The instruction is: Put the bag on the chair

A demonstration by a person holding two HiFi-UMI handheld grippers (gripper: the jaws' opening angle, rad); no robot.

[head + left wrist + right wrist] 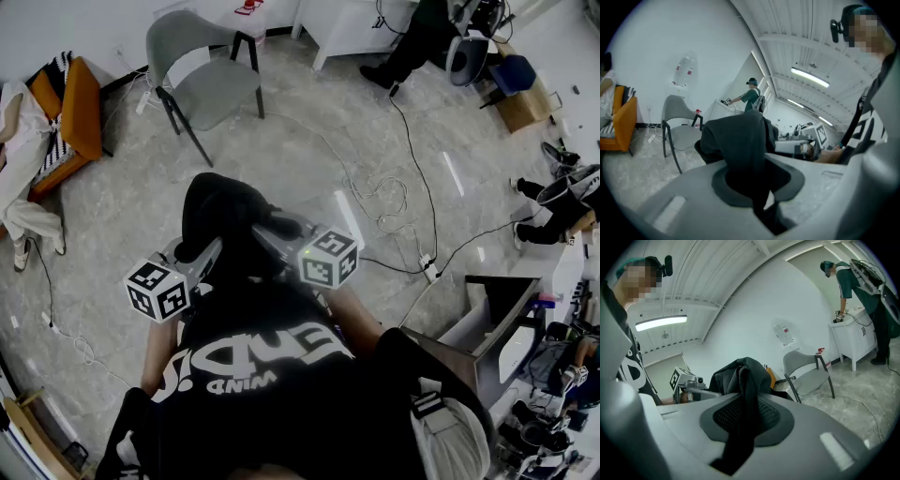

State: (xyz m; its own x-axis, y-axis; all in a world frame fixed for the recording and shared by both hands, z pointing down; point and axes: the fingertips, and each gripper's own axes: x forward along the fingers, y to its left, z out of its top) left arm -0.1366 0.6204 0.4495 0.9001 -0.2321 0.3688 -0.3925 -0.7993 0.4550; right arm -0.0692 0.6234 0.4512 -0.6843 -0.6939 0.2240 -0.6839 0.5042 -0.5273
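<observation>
**Left gripper** (757,197): the fingers are drawn narrow and pinched on a hanging fold of the bag (736,136).

**Right gripper** (740,437): the fingers are likewise closed on a strap or fold of the same bag, gathered up between them.

**Bag:** black soft cloth. It is carried in the air between both grippers, close before the person's chest, above the floor (281,159) and well apart from the chair (202,84).

**Handling, as judged:**
- The bag is light and limp, and it sags wherever it is not supported. No sign of fragility is seen.
- Thin cloth may creep out of a narrow pinch, so hold is best taken on a strap or a thick gathered fold near the top, one at each side. The body is then left to hang and can be lowered onto the seat.

**Chair:** grey moulded seat and back on dark legs. The seat is bare, and the chair is set ahead of the person.

**Floor:** pale stone-patterned surface, crossed by loose cables (394,197) between the person and the chair.

**Room:** white walls. An orange seat (75,112) is placed at the left, and a white desk (851,333) is attended by a person in green.
</observation>
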